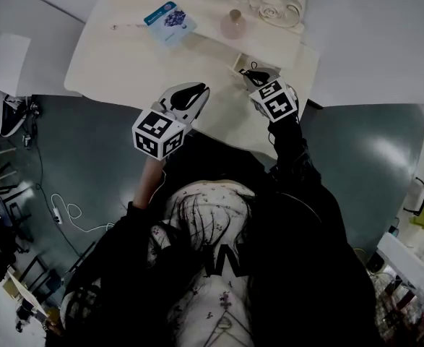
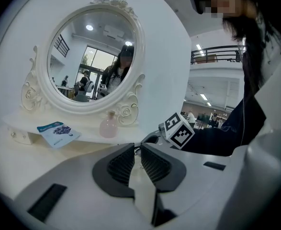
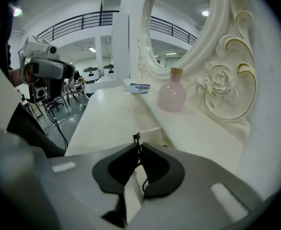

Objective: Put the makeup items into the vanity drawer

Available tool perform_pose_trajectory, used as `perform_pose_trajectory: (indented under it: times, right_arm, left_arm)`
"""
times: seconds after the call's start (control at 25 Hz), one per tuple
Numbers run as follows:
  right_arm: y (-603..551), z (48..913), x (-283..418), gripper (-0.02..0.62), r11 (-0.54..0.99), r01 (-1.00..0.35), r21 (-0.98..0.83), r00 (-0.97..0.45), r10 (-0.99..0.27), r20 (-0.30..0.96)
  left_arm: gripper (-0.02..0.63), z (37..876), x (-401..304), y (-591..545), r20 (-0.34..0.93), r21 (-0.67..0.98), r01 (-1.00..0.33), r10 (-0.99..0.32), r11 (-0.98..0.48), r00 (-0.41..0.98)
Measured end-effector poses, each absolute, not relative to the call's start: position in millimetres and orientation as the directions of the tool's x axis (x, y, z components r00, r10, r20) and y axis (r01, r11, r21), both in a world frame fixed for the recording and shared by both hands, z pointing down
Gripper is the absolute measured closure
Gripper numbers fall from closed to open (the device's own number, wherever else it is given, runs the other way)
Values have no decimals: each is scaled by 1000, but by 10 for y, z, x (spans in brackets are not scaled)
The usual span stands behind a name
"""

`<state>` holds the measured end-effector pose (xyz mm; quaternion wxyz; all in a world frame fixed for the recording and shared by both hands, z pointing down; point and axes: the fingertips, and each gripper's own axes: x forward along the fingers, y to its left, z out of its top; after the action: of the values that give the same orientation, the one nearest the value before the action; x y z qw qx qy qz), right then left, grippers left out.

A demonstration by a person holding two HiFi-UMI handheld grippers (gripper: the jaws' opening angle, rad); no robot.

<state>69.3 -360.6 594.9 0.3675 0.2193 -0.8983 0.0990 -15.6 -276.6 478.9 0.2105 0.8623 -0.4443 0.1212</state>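
Observation:
A small drawer (image 1: 238, 62) stands open in the cream vanity top (image 1: 125, 56), and its white wall (image 3: 152, 131) shows in the right gripper view. My right gripper (image 1: 256, 74) (image 3: 139, 146) hovers right over that drawer, shut on a thin black wire-like item (image 3: 137, 139) that sticks up between its pads. My left gripper (image 1: 190, 94) (image 2: 136, 150) hangs over the vanity's front edge, left of the drawer. Its jaws are together with nothing between them. A pink bottle (image 1: 233, 24) (image 3: 172, 96) and a blue packet (image 1: 170, 21) (image 2: 58, 131) rest on the raised shelf.
An ornate white oval mirror (image 2: 95, 56) rises behind the shelf, with its carved frame (image 3: 226, 85) close to my right gripper. Grey-green floor with cables (image 1: 67, 212) lies left of the vanity. The person's dark sleeve (image 1: 291, 157) reaches to the right gripper.

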Motion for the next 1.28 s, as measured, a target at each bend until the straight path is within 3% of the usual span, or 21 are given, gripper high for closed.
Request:
perform_pose_trajectory:
  times: [0.24,0.84,1.28]
  right_arm:
    - [-3774,6004,763,558,838,-546,0,-591,-385,708]
    - [-3823,6050,771,549,816,-577,24,-552,-411,726]
    - [-3754,5692,666,549,770,-637,-40,-613,-474,632]
  left_arm:
    - [565,4802,-165,-2753,397,257,-814,-711,-522,581]
    - [565,4786,-228,-2724,390,254,-809,-709,-530,587]
    - [565,4757,-390,-2698,384,256,-803,-706,-538,595]
